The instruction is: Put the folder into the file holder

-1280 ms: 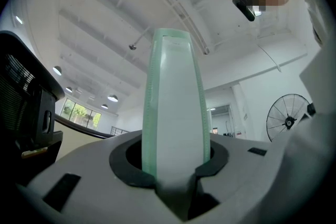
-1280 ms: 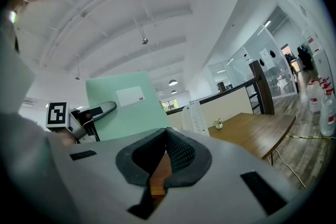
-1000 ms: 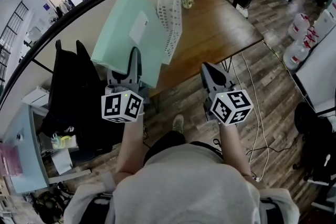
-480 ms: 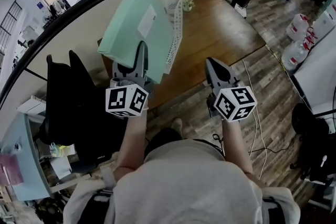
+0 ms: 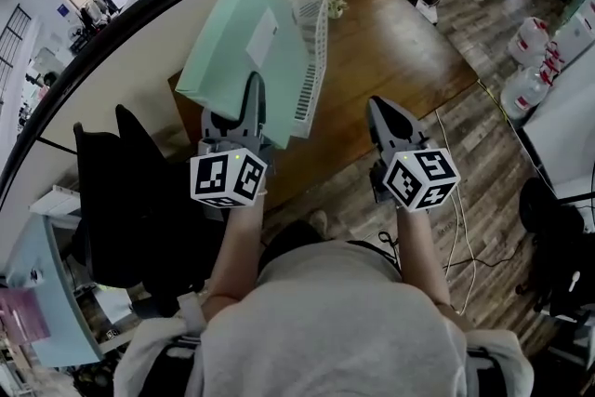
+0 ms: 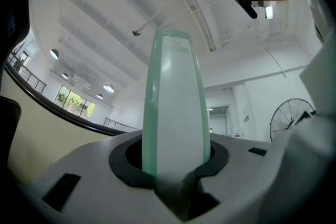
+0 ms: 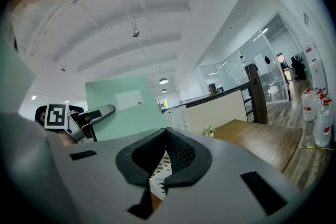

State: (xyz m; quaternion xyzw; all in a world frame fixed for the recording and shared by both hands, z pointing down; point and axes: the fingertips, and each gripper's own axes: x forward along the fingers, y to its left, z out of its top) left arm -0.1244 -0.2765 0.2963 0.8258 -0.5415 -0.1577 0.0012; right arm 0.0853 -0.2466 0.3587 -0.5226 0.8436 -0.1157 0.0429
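The left tongs (image 5: pixel 252 93) pinch the bottom edge of the thin pale green card folder (image 5: pixel 246 37), held up just beside the white mesh plastic file holder (image 5: pixel 311 60). It looks light and bendy, so grip low. The right tongs (image 5: pixel 383 114) are closed and empty.

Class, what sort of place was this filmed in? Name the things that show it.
Most likely an open-plan office: a wooden desk with a white file holder on it, a black chair nearby, and glass-walled rooms beyond.
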